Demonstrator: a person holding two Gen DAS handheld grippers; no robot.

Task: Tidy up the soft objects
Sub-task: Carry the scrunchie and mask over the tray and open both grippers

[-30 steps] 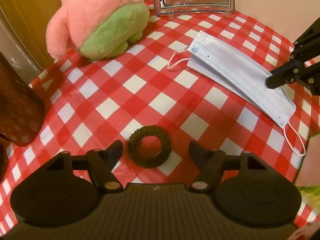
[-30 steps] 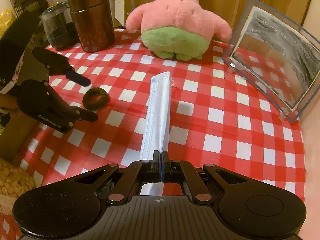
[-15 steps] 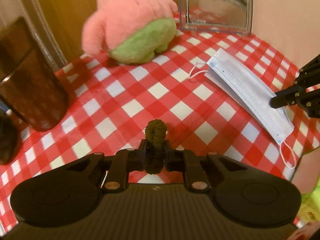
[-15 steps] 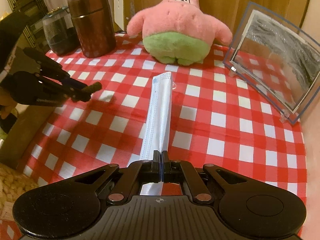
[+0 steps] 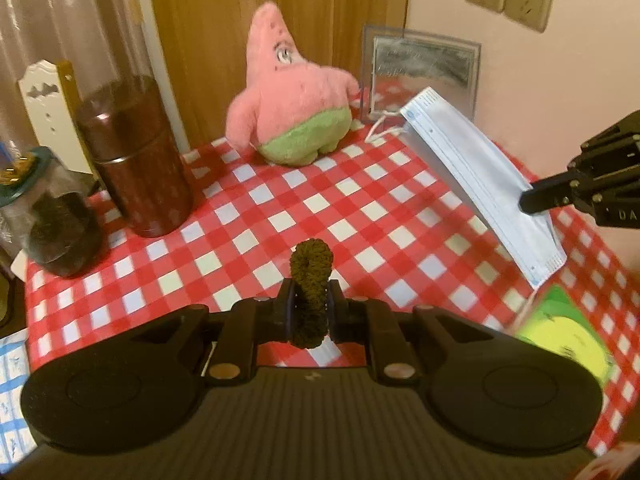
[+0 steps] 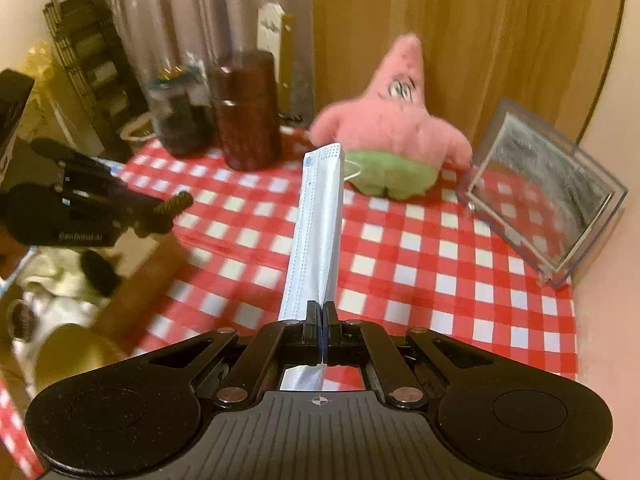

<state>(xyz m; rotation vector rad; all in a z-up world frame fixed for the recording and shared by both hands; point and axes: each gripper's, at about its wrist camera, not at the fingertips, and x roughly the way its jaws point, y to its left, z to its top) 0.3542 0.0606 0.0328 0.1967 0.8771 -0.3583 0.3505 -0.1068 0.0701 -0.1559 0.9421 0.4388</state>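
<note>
My left gripper (image 5: 310,304) is shut on a dark green fuzzy hair tie (image 5: 311,280) and holds it above the red checked tablecloth (image 5: 360,216). It also shows at the left of the right wrist view (image 6: 160,210), with the hair tie (image 6: 174,203) at its tip. My right gripper (image 6: 322,316) is shut on a folded blue face mask (image 6: 320,232), lifted off the table; the mask (image 5: 476,176) and gripper (image 5: 532,200) show at the right of the left wrist view. A pink and green plush star (image 5: 296,120) (image 6: 396,136) sits at the back.
A brown canister (image 5: 140,160) (image 6: 248,116) and a dark glass jar (image 5: 52,224) (image 6: 180,112) stand at the back left. A clear acrylic frame (image 5: 424,68) (image 6: 548,192) stands at the back right. A green and yellow item (image 5: 564,336) lies off the table's right edge.
My left gripper closed on the hair tie and lifted it off the cloth. My right gripper has raised the mask off the table. Both have pulled up and back.
</note>
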